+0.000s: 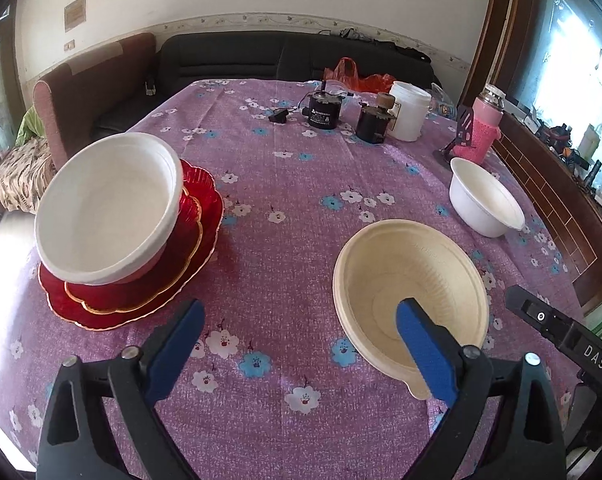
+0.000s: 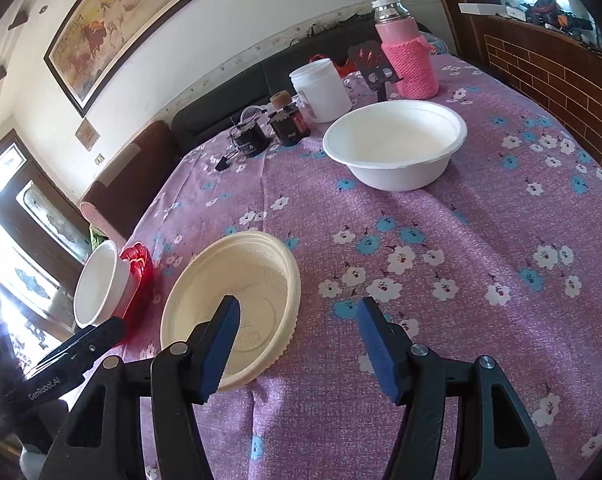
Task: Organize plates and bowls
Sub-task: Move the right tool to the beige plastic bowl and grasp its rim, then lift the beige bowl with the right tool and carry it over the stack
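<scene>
Okay, both tongs over the table (image 1: 285, 208) w/ the purple flowered cloth. Left tongs (image 1: 301, 320) spread wide, nothing gripped; its right blue pad sits in front of the cream bowl (image 1: 411, 280), near rim between the pads but no squeeze visible. Right tongs (image 2: 297, 320) about half open, empty too; its left pad overlaps the cream bowl's near side, right pad over bare cloth. Can't tell if either pad actually touches the bowl.

Cream bowl sits upright near the front edge, center-right in the left-wrist view. Off to its left, well apart: a white bowl (image 1: 109, 208) tilted atop a small red dish, stacked on the red plates (image 1: 141, 292) w/ gold scalloped rims. Second white bowl (image 2: 395, 144) stands upright further back on the right, alone.

Far end of table: white jar (image 1: 409, 110), two small dark motors (image 1: 323, 110), pink knit-covered bottle (image 2: 409, 52), black phone stand just beside it. Dark sofa behind.
</scene>
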### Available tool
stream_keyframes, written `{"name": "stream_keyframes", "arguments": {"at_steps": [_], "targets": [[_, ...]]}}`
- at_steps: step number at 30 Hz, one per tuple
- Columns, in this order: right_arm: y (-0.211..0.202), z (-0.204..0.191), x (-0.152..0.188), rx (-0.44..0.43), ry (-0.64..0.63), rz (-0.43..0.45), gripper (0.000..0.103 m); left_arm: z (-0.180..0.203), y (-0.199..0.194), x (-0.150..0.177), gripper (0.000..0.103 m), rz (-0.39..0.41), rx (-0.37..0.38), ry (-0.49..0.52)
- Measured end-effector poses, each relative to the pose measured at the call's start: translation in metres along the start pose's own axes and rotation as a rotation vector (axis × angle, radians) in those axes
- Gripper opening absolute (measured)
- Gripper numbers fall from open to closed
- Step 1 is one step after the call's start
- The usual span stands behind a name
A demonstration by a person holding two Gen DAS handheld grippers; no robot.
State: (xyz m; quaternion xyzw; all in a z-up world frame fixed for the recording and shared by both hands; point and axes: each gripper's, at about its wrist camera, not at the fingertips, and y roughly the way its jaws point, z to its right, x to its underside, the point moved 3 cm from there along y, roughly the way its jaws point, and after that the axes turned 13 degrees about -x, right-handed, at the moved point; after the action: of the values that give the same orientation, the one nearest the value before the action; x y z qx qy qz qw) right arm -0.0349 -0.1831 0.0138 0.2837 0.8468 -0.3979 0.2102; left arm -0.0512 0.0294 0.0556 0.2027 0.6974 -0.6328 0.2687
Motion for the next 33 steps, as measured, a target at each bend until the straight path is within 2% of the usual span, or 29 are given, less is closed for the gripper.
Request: {"name": "stream_keyframes", "arguments": {"at_steps": [2, 5, 6, 9, 14, 16, 18, 19, 24, 33], "targets": [[0.008, -0.002, -0.001, 0.009, -0.005, -0.012, 0.065, 0.006, 0.012, -0.002, 0.078, -0.038, 0.017, 0.012], [0.019, -0.003, -0.002, 0.020, -0.010, -0.031, 0.063, 0.012, 0.032, -0.006, 0.077, -0.098, 0.041, 0.000], [0.022, -0.002, -0.002, 0.023, -0.007, -0.039, 0.060, 0.015, 0.038, -0.007, 0.075, -0.111, 0.052, -0.001], [0.031, -0.001, -0.002, 0.026, 0.004, -0.063, 0.055, 0.021, 0.054, -0.011, 0.069, -0.140, 0.055, 0.003], [0.044, 0.000, 0.001, 0.029, 0.017, -0.098, 0.051, 0.024, 0.068, -0.011, 0.067, -0.167, 0.068, -0.014], [0.048, 0.000, 0.001, 0.027, 0.016, -0.108, 0.044, 0.026, 0.072, -0.011, 0.061, -0.179, 0.082, -0.014], [0.053, -0.001, 0.002, 0.029, 0.016, -0.117, 0.039, 0.029, 0.077, -0.010, 0.048, -0.194, 0.092, -0.008], [0.056, -0.002, 0.003, 0.030, 0.016, -0.124, 0.033, 0.031, 0.079, -0.010, 0.045, -0.202, 0.098, -0.005], [0.066, -0.003, 0.007, 0.036, 0.017, -0.143, 0.018, 0.037, 0.082, -0.006, 0.021, -0.222, 0.124, 0.011], [0.063, -0.011, 0.008, 0.028, -0.002, -0.133, 0.018, 0.035, 0.066, -0.006, 0.020, -0.174, 0.112, 0.009]]}}
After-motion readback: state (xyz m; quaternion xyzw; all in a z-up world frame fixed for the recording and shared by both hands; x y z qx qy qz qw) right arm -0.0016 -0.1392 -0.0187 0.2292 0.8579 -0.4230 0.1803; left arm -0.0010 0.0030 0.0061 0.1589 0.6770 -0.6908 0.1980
